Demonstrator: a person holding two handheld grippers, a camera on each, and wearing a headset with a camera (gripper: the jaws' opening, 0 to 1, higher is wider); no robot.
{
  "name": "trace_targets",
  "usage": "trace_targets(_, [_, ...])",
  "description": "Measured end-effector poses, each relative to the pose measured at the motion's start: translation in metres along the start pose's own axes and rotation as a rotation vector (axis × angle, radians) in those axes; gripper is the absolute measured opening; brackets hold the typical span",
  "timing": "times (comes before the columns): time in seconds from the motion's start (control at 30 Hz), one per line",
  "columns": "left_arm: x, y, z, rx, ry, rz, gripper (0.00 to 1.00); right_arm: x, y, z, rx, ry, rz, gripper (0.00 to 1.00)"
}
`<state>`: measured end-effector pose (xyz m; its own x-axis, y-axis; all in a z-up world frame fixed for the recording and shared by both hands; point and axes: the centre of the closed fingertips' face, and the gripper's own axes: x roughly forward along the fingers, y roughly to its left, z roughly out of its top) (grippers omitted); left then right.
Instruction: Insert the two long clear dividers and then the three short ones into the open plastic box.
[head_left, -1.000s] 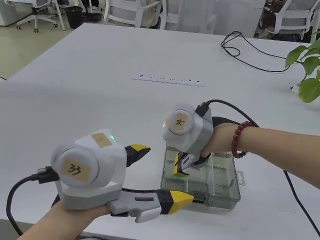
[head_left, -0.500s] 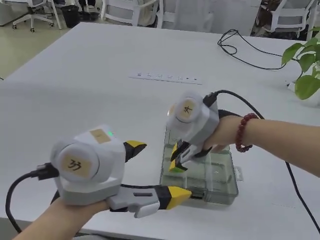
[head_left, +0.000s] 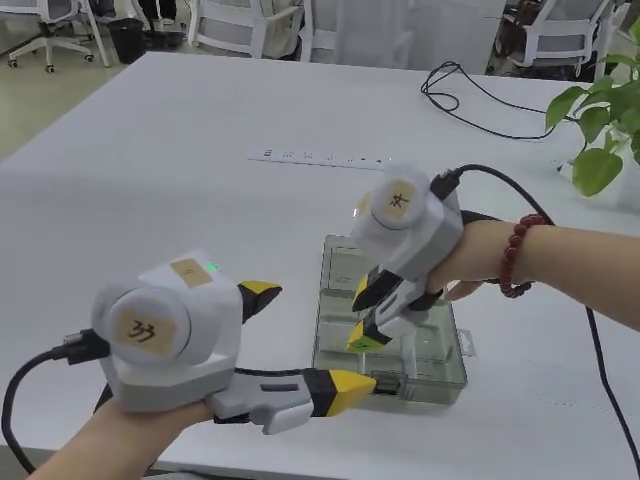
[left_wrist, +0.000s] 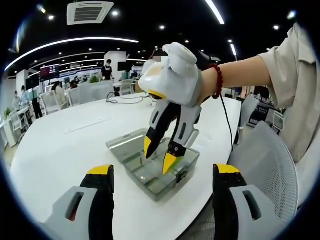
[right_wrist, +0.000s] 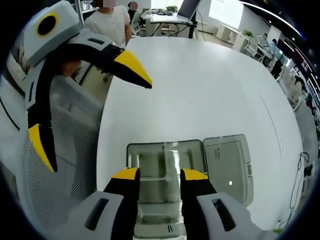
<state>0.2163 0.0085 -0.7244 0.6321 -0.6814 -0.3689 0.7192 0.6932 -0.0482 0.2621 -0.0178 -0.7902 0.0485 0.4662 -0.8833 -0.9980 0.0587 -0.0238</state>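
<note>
A white table (head_left: 200, 150) is carrying a clear rectangular plastic box (head_left: 420, 385) close to its near edge. The box's hinged clear lid (right_wrist: 230, 165) is lying open flat beside it. Faint clear dividers (head_left: 418, 345) are standing inside the box, too transparent to count.

The right gripper (head_left: 364, 320), white with black, yellow-tipped jaws, is hanging just above the box and pointing steeply down into it. Its jaws are standing a narrow gap apart, and whether a clear piece is sitting between them cannot be told. The right gripper view is looking down between those jaws (right_wrist: 163, 175) into the box (right_wrist: 165, 144). A hand wearing a red bead bracelet (head_left: 515, 255) is holding this gripper.

The left gripper (head_left: 306, 336) is hovering at the near edge, just left of the box, with jaws spread wide and gripping nothing. The left gripper view is showing the right gripper (left_wrist: 159, 155) over the box (left_wrist: 150, 182).

Near the table's middle a white power strip (head_left: 325, 157) is lying. A black cable (head_left: 480, 100) is looping toward the far right corner, beside a green leafy plant (head_left: 590, 130)
</note>
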Motion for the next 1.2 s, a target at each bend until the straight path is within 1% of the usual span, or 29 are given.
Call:
trace_targets(0.2, [-0.001, 0.003, -0.002, -0.008, 0.003, 0.018, 0.83, -0.013, -0.002, -0.014, 0.000, -0.005, -0.029, 0.36])
trace_targets(0.4, [-0.003, 0.005, 0.000, -0.010, 0.001, 0.027, 0.83, -0.025, -0.002, -0.027, 0.037, -0.024, -0.041, 0.37])
trace_targets(0.43, [-0.003, 0.005, 0.000, -0.008, 0.001, 0.027, 0.83, -0.027, -0.001, -0.031, 0.055, -0.021, -0.041, 0.38])
trace_targets(0.6, [-0.004, 0.004, 0.000, -0.005, 0.003, 0.030, 0.82, -0.036, 0.004, -0.050, 0.064, -0.006, -0.043, 0.39])
trace_targets(0.73, [-0.003, 0.002, -0.001, -0.003, 0.009, 0.027, 0.82, -0.044, 0.002, -0.064, 0.079, -0.002, -0.065, 0.39])
trace_targets(0.83, [-0.003, 0.001, 0.000, -0.005, 0.010, 0.026, 0.82, -0.050, 0.001, -0.073, 0.096, 0.000, -0.067, 0.39])
trace_targets(0.9, [-0.003, 0.001, 0.000, -0.004, 0.011, 0.027, 0.82, -0.052, 0.002, -0.078, 0.100, 0.004, -0.063, 0.40])
trace_targets(1.0, [-0.003, 0.001, 0.001, -0.003, 0.010, 0.031, 0.82, -0.055, 0.003, -0.091, 0.102, 0.023, -0.064, 0.40])
trace_targets(1.2, [-0.004, 0.001, 0.001, -0.008, 0.013, 0.038, 0.81, -0.060, 0.002, -0.114, 0.134, 0.048, -0.070, 0.41])
